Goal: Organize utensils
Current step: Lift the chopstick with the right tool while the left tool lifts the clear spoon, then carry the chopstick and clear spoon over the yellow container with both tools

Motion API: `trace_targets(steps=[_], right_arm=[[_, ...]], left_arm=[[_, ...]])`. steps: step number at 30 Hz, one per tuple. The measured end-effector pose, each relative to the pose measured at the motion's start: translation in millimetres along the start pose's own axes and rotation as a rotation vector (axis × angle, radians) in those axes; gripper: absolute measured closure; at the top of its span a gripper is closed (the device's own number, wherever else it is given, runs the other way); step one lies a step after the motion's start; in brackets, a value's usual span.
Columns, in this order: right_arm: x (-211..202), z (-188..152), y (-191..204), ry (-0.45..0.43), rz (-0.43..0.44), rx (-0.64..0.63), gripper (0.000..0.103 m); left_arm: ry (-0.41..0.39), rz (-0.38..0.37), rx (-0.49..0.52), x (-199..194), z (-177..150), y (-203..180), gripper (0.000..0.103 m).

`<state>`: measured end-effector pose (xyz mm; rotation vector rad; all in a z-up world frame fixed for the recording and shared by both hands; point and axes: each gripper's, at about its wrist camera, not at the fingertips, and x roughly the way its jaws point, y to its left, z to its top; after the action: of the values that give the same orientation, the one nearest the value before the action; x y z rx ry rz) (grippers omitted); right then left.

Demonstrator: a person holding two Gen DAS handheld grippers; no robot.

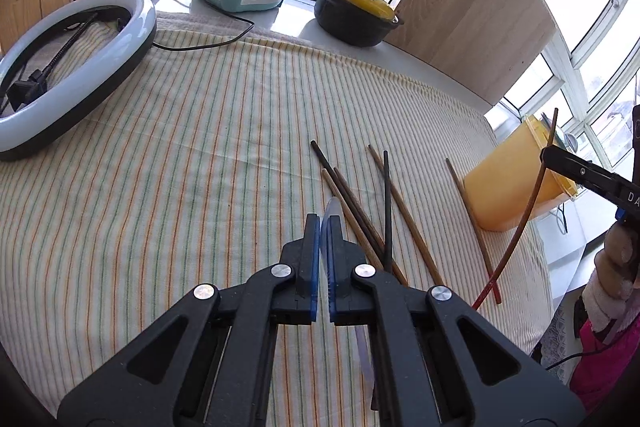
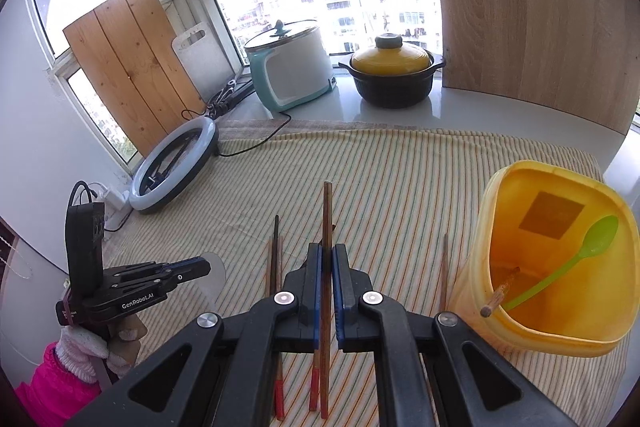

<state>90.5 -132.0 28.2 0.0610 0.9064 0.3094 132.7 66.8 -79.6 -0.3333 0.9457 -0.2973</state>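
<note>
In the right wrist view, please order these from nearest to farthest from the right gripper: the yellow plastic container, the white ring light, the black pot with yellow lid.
From the right gripper:
1. Yellow plastic container, close on the right, on the striped cloth.
2. White ring light, farther away on the left, at the cloth's edge.
3. Black pot with yellow lid, farthest, on the windowsill.

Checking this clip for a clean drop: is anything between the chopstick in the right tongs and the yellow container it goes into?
Nothing visible blocks it. The right tongs hold the chopstick above the striped cloth, and the yellow container lies tipped beside them, mouth open, holding only a green spoon and one chopstick.
</note>
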Motion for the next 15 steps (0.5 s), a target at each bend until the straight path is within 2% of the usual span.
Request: trace_targets(steps=[7,15], right_arm=[[-23.9,0.1,6.7,-0.063,-0.009,-0.027,0.101],[-55.1,6.2,-0.4,-0.140,-0.005,0.003,0.101]], left_arm=[[-0.093,0.050,0.061,-26.5,15.4,-13.1,0.103],[-0.148,0.023,0.057,-47.7,26.4,-25.7,0.103]])
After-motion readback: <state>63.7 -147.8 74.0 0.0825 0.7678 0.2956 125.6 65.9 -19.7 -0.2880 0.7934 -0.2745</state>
